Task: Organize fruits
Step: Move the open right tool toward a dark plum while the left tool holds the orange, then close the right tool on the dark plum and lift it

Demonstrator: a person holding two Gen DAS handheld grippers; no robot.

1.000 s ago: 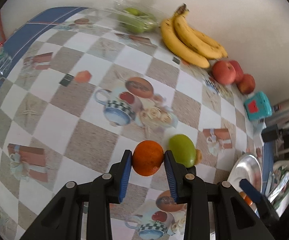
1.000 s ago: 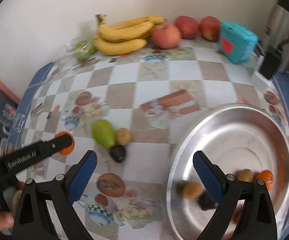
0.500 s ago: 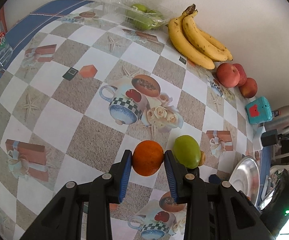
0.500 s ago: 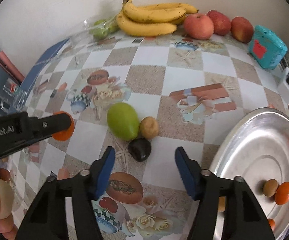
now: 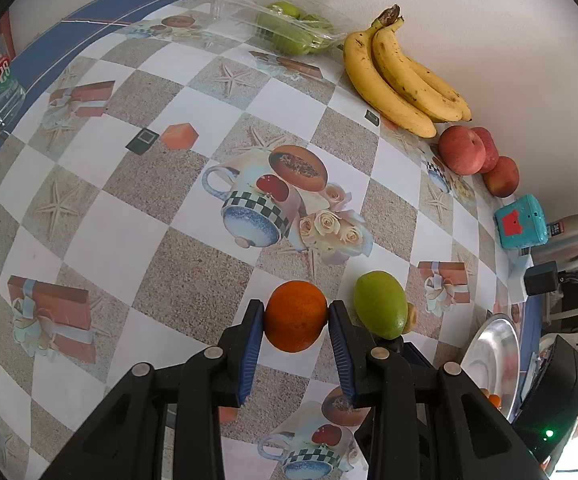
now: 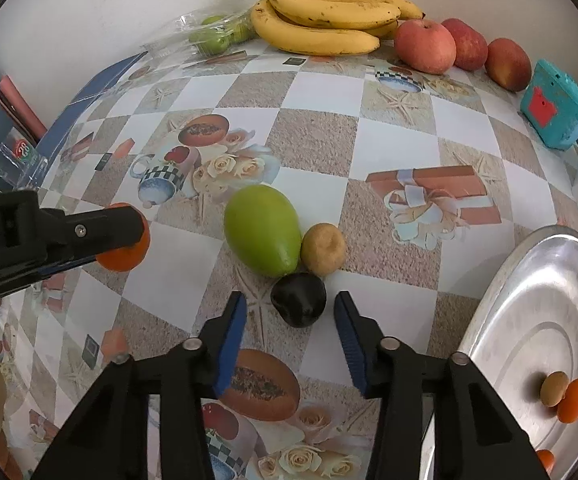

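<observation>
The left hand-held gripper (image 5: 296, 316) was clamped on an orange (image 5: 296, 315), both blue pads pressing its sides just above the patterned surface (image 5: 101, 216). The right hand-held gripper (image 6: 290, 316) was closing around a dark fruit (image 6: 298, 299) that lay on the surface, its pads not yet touching it. That fruit touched a green mango (image 6: 262, 229) and a small brown fruit (image 6: 323, 248). A metal plate (image 6: 529, 320) to the right held several small fruits.

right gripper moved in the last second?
Yes. The right gripper has swung left off the steel plate, which now sits at the frame's right edge, and its closing jaws flank the dark fruit without touching it.
</observation>
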